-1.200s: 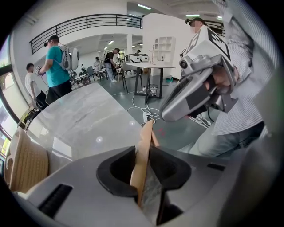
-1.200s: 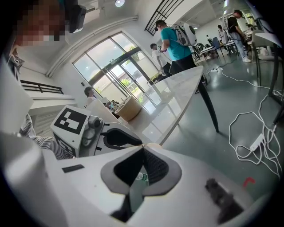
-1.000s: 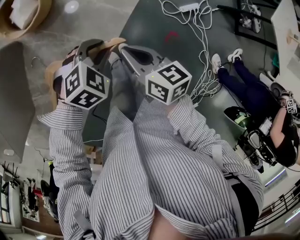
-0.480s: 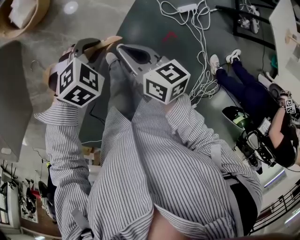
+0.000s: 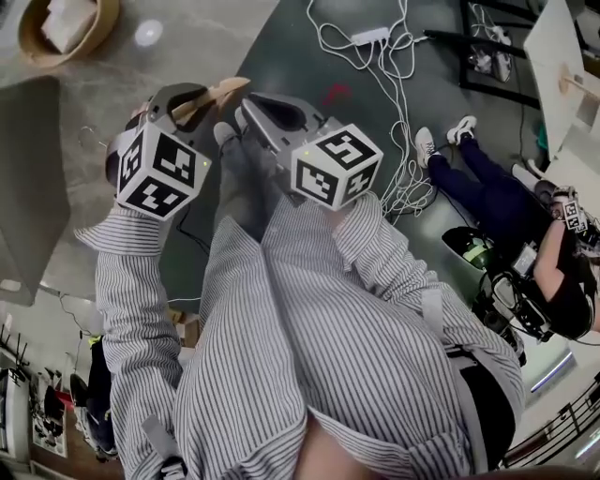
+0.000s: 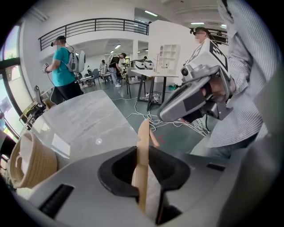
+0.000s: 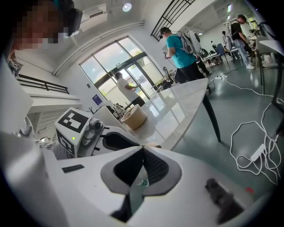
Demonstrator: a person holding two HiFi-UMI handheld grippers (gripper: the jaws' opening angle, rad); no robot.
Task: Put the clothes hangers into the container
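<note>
A light wooden clothes hanger (image 5: 223,90) juts out of my left gripper (image 5: 194,97), which is shut on it; its jaws have just been closing on the wood. In the left gripper view the hanger (image 6: 143,135) stands edge-on between the dark pads of that gripper (image 6: 143,150). A thin metal hook (image 5: 86,137) shows to its left. My right gripper (image 5: 247,99) hovers close beside the hanger's tip, apart from it. In its own view the right gripper (image 7: 143,149) has its tips meeting, with nothing seen held. The round woven basket (image 5: 70,26) sits far off on the marble table (image 5: 202,37).
A dark grey panel (image 5: 28,187) lies at the left. White cables and a power strip (image 5: 373,37) sprawl over the green floor. A person sits on the floor at the right (image 5: 506,192). Other people stand in the background (image 6: 64,66).
Both grippers have risen a little, the left one carrying the hanger up with it. The basket shows more fully at the top left.
</note>
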